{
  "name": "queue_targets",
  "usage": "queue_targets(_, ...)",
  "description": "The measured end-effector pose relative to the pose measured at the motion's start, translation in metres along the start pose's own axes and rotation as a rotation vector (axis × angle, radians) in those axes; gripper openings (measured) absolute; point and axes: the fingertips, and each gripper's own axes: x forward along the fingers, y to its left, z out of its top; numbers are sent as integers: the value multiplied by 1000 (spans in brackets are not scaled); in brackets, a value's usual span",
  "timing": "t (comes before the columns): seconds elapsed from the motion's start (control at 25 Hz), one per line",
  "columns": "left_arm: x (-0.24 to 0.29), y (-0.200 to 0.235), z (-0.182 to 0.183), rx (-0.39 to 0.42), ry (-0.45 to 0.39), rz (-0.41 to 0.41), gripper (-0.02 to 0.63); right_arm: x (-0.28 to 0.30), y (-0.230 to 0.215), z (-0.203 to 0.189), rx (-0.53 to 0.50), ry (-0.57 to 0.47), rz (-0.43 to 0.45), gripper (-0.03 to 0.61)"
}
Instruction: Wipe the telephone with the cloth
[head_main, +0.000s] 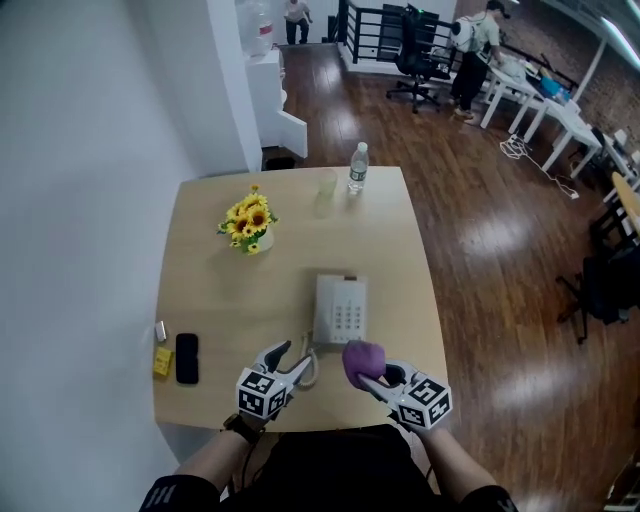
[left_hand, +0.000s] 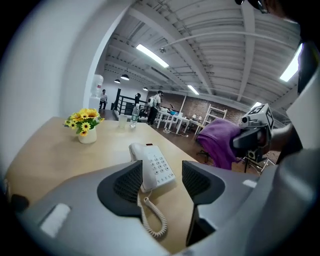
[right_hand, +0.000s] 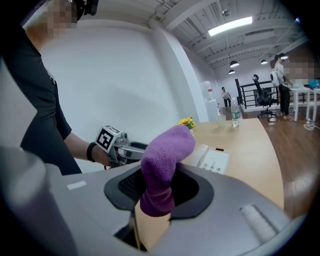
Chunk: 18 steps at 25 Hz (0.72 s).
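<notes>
A white telephone lies near the middle of the wooden table, its coiled cord trailing toward me. My left gripper hovers open just short of the telephone's near left corner, nothing between its jaws. My right gripper is shut on a purple cloth, held above the table just near and right of the phone. In the right gripper view the purple cloth stands bunched upright between the jaws, with the telephone beyond it.
A pot of yellow flowers stands on the table's left half. A water bottle and a clear cup sit at the far edge. A black phone and a small yellow box lie near the left edge.
</notes>
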Motion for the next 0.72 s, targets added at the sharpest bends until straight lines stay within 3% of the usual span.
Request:
queue_targets(0.28,-42,-47,21,18,-123,29,242,-26,22,0,-73,-1,66,133)
queue_targets(0.44,-50,-85,18,-10,-162,46,242,-61,36,-4,-105,-32,88,133)
queue_targets(0.72,-71,-154,6,18,-211,53,242,-117,55,-37,-135,-59,91,132)
